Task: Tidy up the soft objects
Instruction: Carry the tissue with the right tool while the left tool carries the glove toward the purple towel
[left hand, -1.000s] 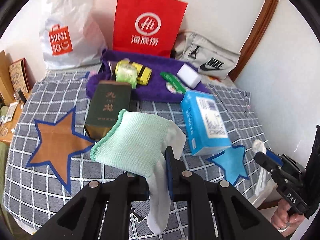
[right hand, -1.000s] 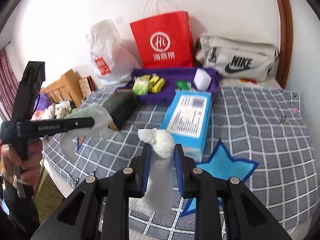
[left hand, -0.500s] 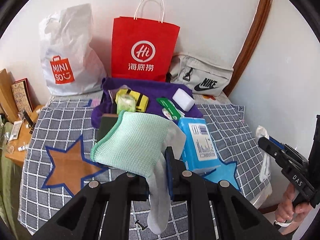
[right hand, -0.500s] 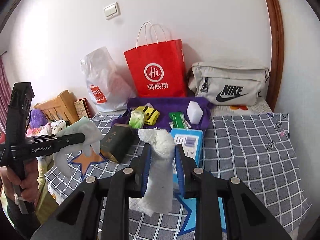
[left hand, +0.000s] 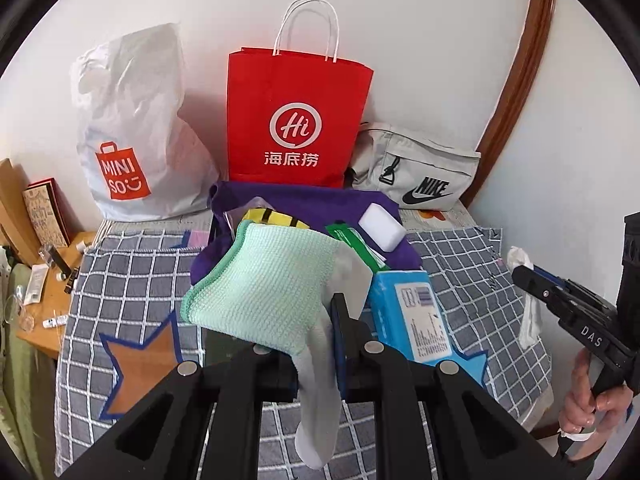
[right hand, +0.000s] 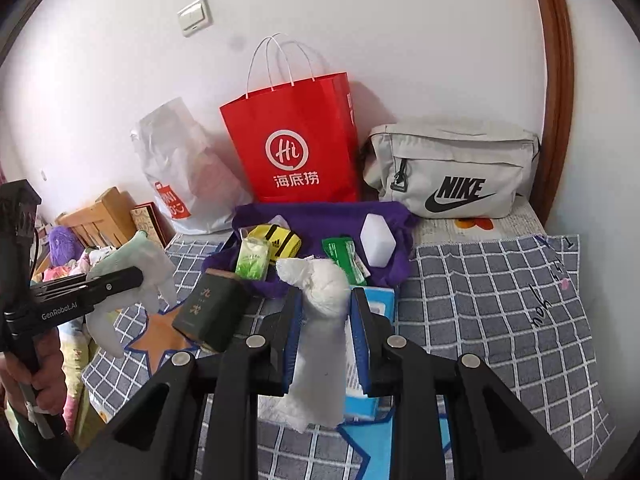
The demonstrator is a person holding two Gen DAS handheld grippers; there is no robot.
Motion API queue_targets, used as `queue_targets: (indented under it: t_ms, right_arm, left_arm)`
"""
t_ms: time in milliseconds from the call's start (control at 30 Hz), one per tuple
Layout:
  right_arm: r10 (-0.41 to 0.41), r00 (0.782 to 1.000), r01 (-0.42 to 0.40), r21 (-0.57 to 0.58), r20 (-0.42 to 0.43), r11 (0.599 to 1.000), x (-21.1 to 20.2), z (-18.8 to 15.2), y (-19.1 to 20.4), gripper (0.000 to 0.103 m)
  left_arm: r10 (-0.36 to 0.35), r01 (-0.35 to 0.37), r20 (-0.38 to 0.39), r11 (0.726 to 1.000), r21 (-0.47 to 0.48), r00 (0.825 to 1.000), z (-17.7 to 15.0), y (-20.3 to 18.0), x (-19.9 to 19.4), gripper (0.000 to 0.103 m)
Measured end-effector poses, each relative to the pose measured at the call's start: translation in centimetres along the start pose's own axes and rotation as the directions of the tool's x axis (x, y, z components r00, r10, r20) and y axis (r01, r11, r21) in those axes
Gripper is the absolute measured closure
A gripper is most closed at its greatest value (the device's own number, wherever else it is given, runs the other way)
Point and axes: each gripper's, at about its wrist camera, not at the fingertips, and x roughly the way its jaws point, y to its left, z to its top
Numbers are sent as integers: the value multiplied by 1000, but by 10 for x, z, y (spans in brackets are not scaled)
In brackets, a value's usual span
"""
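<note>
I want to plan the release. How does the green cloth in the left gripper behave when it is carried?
The green cloth looks floppy: it droops from the left gripper. Probably light, and it may land crumpled.

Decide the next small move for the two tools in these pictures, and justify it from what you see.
Probably carry the green cloth in the left tool forward and lower it toward the purple cloth. Both tools are already loaded and lifted above the checked cover; the right tool grips a white cloth.
</note>
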Motion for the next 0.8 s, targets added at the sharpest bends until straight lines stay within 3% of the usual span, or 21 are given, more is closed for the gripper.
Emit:
queue_targets:
  t_ms: [500, 800]
  right_arm:
    - [18, 1000, -18, -21, 22, 1000, 56, 51, -10, 78]
    - [49, 999, -49, -27, 9, 998, 96, 82, -9, 78]
  left_arm:
    - [84, -84, -25, 996, 7, 996, 41, 21, 50, 90]
    - [97, -98, -36, 995, -20, 995, 60, 36, 80, 90]
